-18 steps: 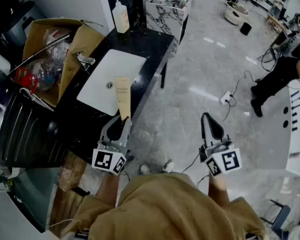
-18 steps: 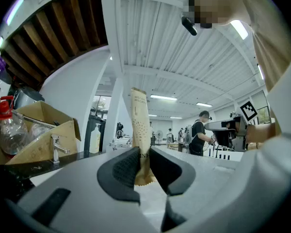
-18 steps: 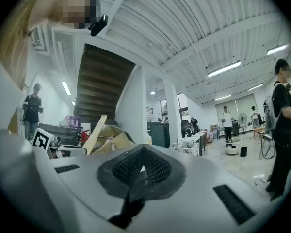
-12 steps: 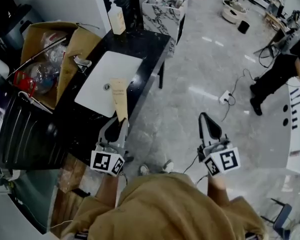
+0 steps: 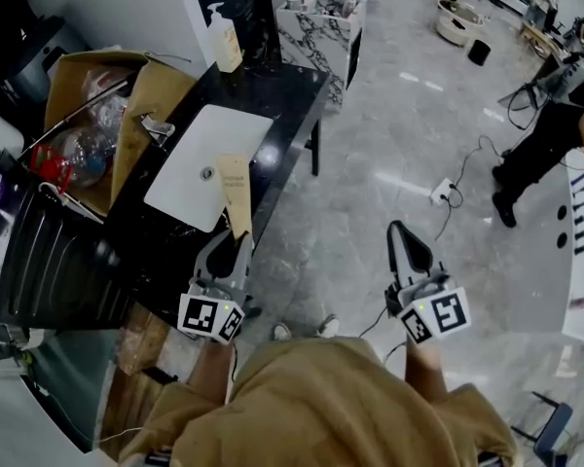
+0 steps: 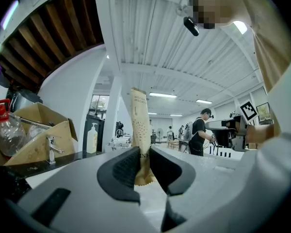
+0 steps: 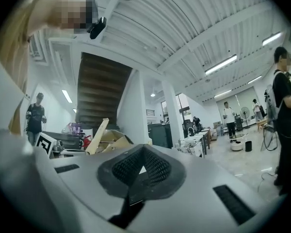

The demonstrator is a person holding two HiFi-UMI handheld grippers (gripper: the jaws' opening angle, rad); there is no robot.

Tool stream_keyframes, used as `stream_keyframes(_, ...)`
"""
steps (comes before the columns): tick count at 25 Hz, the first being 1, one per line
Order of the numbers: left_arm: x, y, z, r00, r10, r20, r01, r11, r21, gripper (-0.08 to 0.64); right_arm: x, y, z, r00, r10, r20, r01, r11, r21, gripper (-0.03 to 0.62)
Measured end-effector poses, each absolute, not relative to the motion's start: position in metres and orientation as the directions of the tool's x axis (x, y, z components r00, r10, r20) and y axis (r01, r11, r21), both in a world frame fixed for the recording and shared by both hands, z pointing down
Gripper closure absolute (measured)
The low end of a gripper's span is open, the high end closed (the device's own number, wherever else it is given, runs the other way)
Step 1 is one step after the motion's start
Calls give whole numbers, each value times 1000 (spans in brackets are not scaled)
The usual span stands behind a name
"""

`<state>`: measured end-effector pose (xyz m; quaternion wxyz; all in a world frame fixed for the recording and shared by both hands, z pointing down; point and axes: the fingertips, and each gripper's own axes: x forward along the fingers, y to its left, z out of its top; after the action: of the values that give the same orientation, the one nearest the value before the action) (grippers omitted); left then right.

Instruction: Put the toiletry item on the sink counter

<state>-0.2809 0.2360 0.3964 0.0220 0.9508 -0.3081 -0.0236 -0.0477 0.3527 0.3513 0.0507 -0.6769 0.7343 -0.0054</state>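
Well, the black counter (image 5: pixel 290 84) is long, but the white sink (image 5: pixel 200 159) fills much of it, so the bare spots are small. The tube (image 5: pixel 236 191) is up in the air, not on the counter yet. In the head view it sits over the near rim of the sink. If it is let go there, I think it may drop into the sink, or slide off the front edge to the floor (image 5: pixel 389 144). The tube is long and the left gripper (image 5: pixel 239 244) pinches only its flat bottom end, so it may swing or slip out. The right gripper (image 5: pixel 405 233) is off over the floor. The head view shows where the tube is, but not the grip. The left gripper view shows the pads (image 6: pixel 127 165) squeezing just that crimped end. The right gripper view shows its jaws closed together with nothing in them.
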Motion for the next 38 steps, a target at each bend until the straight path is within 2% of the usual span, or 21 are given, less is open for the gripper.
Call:
stream_keyframes(12, -232, 248, 408, 796, -605, -8, -605, -796, 32, 495, 13, 374, 389, -86, -995, -44, -985, 92, -145, 591)
stream_keyframes(20, -200, 218, 423, 803, -597, 3, -596, -801, 58, 495, 36, 342, 401, -100, -995, -15, -984, 101, -144, 591)
stream_keyframes(28, -170, 109, 438, 773, -634, 10, -633, -770, 81, 495, 84, 233, 394, -102, -994, 26, -990, 99, -102, 591)
stream_keyframes(34, -135, 2, 433, 783, -622, -14, -617, -779, 114, 495, 99, 121, 385, -121, -990, 68, -991, 117, -63, 589)
stream_keyframes(38, -112, -56, 441, 812, -584, 17, -579, -801, 153, 495, 102, 46, 377, -142, -987, 79, -990, 139, -38, 589)
